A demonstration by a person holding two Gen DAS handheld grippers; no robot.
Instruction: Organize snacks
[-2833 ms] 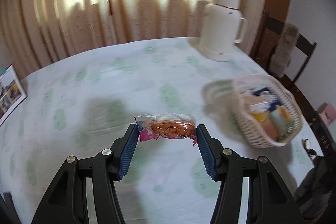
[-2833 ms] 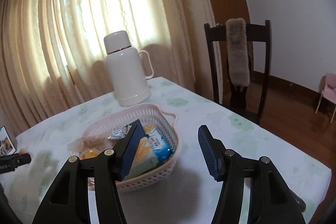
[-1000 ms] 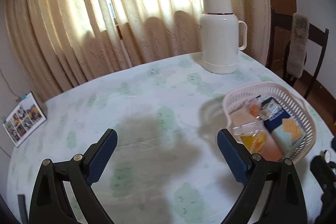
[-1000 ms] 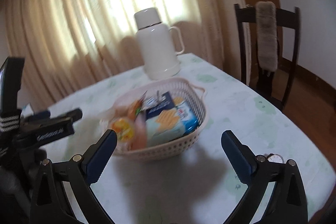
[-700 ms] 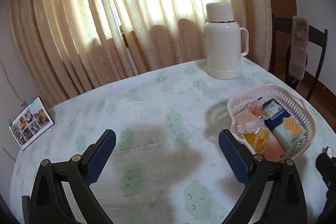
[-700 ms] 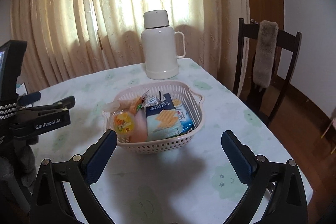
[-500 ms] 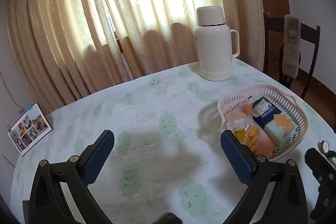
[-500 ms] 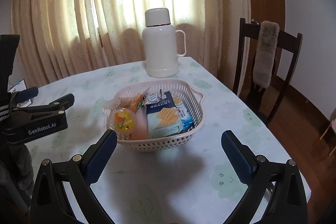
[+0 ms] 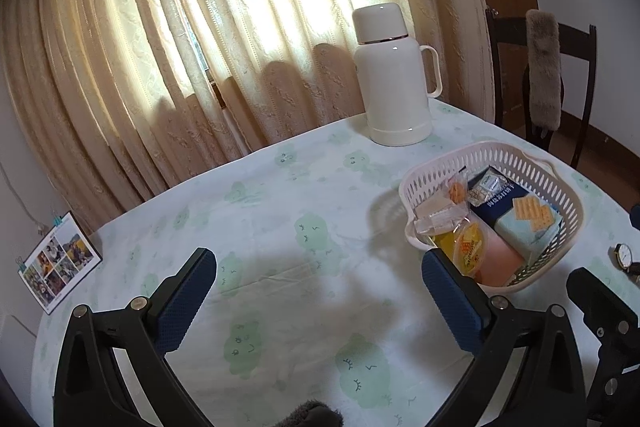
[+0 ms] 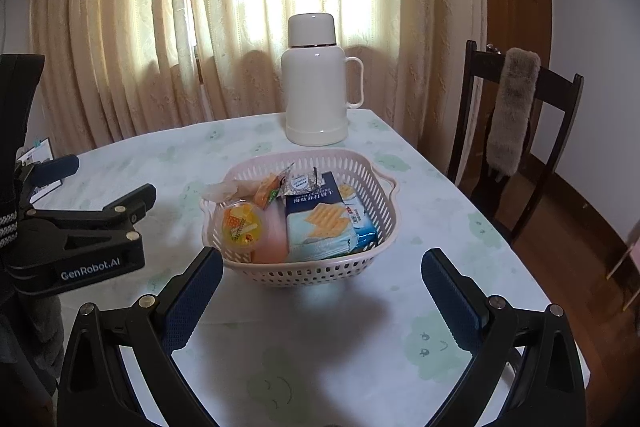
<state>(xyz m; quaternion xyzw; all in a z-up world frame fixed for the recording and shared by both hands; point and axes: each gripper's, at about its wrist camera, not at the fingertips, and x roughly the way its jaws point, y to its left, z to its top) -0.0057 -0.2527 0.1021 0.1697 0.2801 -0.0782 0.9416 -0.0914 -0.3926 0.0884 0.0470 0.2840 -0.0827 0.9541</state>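
Observation:
A pale pink slotted basket (image 10: 384,223) stands on the table, also in the left wrist view (image 9: 568,195). It holds several snacks: a cracker box (image 10: 320,223), an orange jelly cup (image 10: 240,225) and small wrapped packets (image 10: 266,189). My left gripper (image 9: 320,275) is open and empty above the cloth, left of the basket. My right gripper (image 10: 322,275) is open and empty, held just in front of the basket. The left gripper's body (image 10: 80,227) shows at the left of the right wrist view.
A white thermos jug (image 10: 316,83) stands behind the basket near the curtain. A dark wooden chair (image 10: 520,131) with a fur cover stands at the table's right. A photo card (image 9: 58,263) leans at the far left. A wristwatch (image 9: 624,255) lies right of the basket.
The left gripper earlier held an orange snack packet; it now is open and empty and the packet lies in the basket. Both grippers have opened wide and drawn back from the basket.

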